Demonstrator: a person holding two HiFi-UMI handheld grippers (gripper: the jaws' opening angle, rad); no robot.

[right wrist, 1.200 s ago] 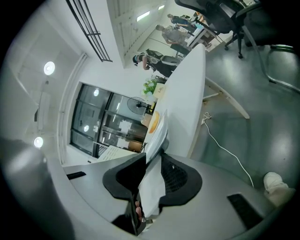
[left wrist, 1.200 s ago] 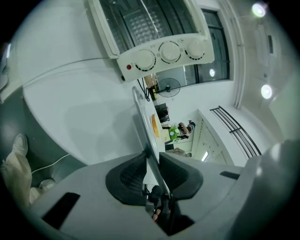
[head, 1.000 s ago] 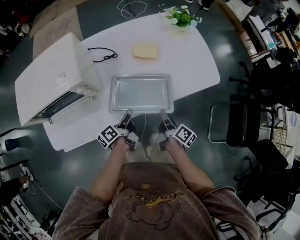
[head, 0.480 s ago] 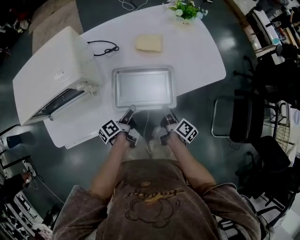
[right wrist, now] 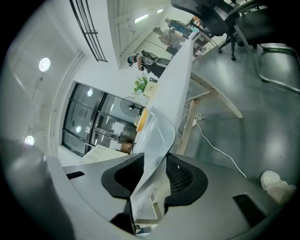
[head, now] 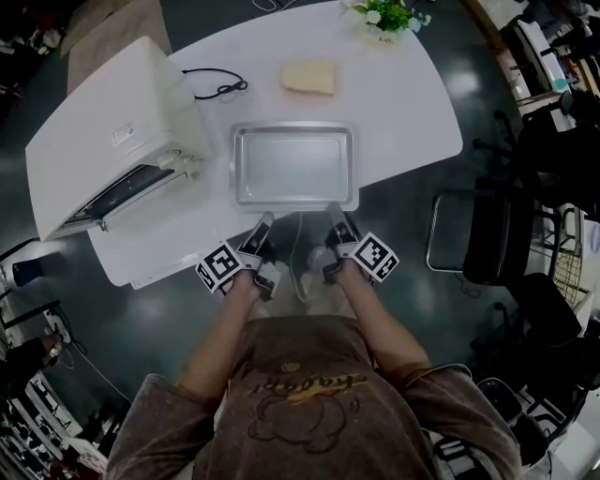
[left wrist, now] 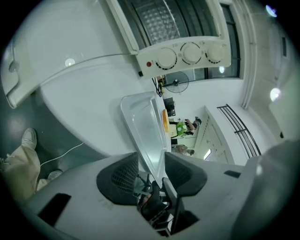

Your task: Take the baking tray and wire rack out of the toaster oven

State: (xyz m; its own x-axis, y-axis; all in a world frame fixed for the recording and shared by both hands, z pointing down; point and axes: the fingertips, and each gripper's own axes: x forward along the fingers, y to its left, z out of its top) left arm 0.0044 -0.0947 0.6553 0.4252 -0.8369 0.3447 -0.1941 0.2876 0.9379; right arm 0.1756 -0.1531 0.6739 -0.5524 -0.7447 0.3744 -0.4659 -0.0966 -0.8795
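The silver baking tray [head: 292,167] lies flat on the white table [head: 403,103], its near rim at the table's front edge. My left gripper [head: 265,221] and right gripper [head: 335,212] sit at that rim, left and right. In the left gripper view the tray [left wrist: 143,126] runs between the left gripper's [left wrist: 147,161] spread pads with a gap beside it. The tray [right wrist: 157,136] also lies between the jaws of the right gripper [right wrist: 154,164], which are opening. The white toaster oven [head: 112,131] stands at the left with its door [head: 122,192] down; a mesh-like grid [left wrist: 159,21] shows inside.
A pale yellow block [head: 309,77] and a potted plant [head: 389,14] sit at the table's far side. The oven's black cord [head: 217,89] loops behind it. Black chairs [head: 487,244] stand to the right, and a white cable [head: 298,253] hangs by the front edge.
The tray stays flat on the table with both grippers at its near rim. The grippers have sunk slightly, and the head view has shifted a little.
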